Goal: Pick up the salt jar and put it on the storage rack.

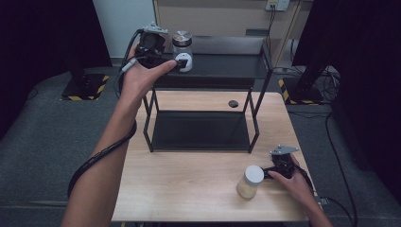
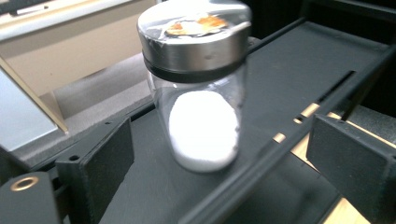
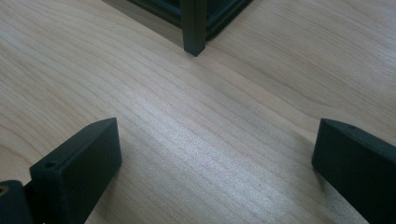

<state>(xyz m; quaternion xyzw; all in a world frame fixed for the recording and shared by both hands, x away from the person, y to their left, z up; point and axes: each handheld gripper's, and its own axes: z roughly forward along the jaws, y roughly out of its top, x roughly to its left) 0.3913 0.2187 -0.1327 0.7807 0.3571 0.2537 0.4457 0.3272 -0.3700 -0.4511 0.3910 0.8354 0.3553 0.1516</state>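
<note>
The clear glass jar with white powder and a steel lid (image 2: 198,88) already stands on the black metal rack's top shelf (image 1: 227,66), the left gripper (image 1: 178,62) parted around it without gripping — still left is the white-lidded jar of beige powder (image 1: 250,182) on the wooden table (image 1: 189,184), just beside the right gripper (image 1: 270,173), whose jaws are spread and empty.

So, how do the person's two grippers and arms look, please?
Both grippers, the left gripper and the right gripper, are black, each with two flat, blocky black fingers and a grey three-cornered plate on top. A thick black cable trails along the left forearm. Both forearms are bare, without sleeves.
</note>
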